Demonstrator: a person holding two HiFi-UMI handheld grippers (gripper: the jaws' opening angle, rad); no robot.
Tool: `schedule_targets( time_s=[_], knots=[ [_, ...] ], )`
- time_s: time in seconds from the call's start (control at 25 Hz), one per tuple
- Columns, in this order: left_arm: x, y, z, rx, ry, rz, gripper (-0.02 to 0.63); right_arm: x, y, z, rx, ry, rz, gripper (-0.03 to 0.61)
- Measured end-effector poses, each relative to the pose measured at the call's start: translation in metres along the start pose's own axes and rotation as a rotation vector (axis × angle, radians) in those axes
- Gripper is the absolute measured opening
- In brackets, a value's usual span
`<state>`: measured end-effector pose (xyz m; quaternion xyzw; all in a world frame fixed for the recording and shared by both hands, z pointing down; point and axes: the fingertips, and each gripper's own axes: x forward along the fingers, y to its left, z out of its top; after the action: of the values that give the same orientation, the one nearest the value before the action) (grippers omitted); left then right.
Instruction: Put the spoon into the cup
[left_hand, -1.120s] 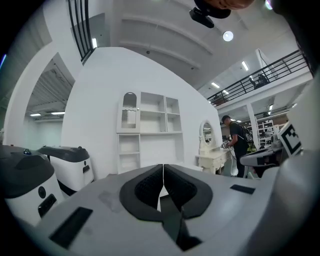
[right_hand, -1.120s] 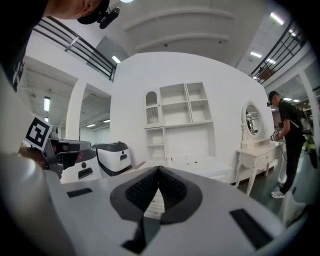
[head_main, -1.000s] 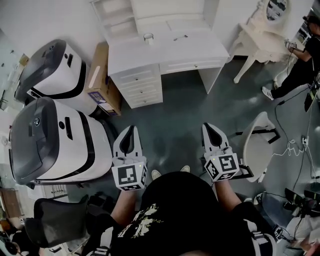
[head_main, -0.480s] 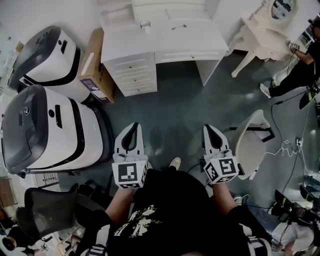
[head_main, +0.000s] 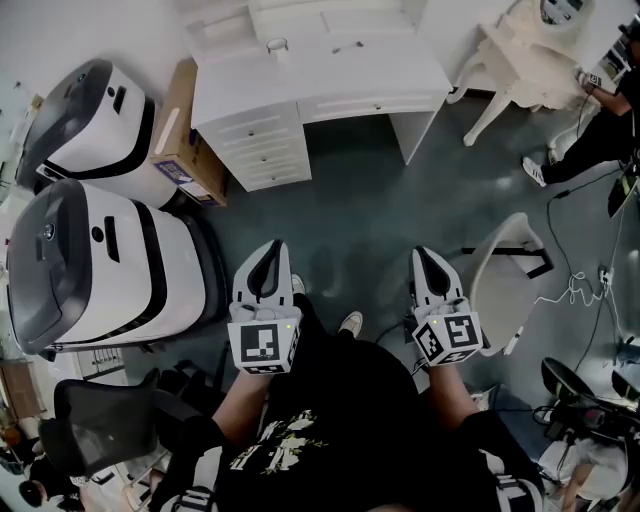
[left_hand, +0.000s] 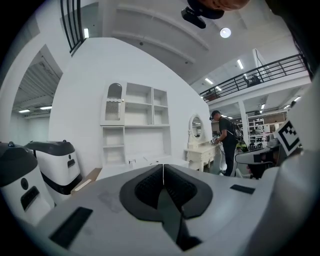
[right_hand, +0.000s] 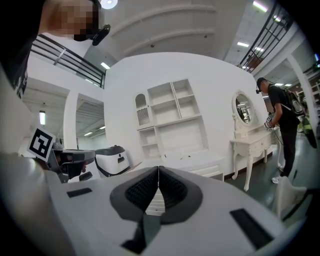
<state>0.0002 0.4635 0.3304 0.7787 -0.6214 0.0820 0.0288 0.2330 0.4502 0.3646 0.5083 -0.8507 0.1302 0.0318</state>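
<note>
A small cup (head_main: 277, 45) stands on the white desk (head_main: 400, 82) at the far side of the floor, with a thin spoon (head_main: 350, 46) lying to its right. The cup (left_hand: 132, 161) is a tiny shape on the desk in the left gripper view, and it shows just as small in the right gripper view (right_hand: 163, 156). My left gripper (head_main: 268, 250) and right gripper (head_main: 424, 256) are held side by side in front of my body, well short of the desk. Both point toward it, jaws shut and empty (left_hand: 163, 168) (right_hand: 158, 170).
Two large white-and-grey machines (head_main: 95, 265) and a cardboard box (head_main: 178, 140) stand at the left. A white chair (head_main: 510, 270) is at the right, a white dressing table (head_main: 520, 60) at the back right with a person (head_main: 600, 130) beside it. Cables lie on the floor at the right.
The desk has slid up and a little left in the head view as I walk. Both grippers travel with me, staying shut and side by side.
</note>
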Motion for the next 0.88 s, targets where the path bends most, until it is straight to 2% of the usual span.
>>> schedule_targets(
  time_s=[0.16, 0.4, 0.6, 0.76, 0.88],
  knots=[
    [0.023, 0.006, 0.005, -0.020, -0.010, -0.037, 0.011, 0.015, -0.005, 0.005, 0.012, -0.011, -0.037, 0.063],
    [0.064, 0.032, 0.014, -0.027, -0.026, -0.078, 0.011, 0.057, 0.009, 0.021, -0.050, -0.022, -0.036, 0.063],
    [0.092, 0.065, 0.020, -0.012, -0.036, -0.101, 0.012, 0.099, 0.019, 0.031, -0.044, -0.036, -0.057, 0.063],
    [0.115, 0.103, 0.023, -0.022, -0.052, -0.107, 0.012, 0.138, 0.044, 0.042, -0.071, -0.073, -0.018, 0.063],
    [0.132, 0.121, 0.024, -0.013, -0.057, -0.127, 0.012, 0.163, 0.056, 0.045, -0.075, -0.073, -0.021, 0.063]
  ],
)
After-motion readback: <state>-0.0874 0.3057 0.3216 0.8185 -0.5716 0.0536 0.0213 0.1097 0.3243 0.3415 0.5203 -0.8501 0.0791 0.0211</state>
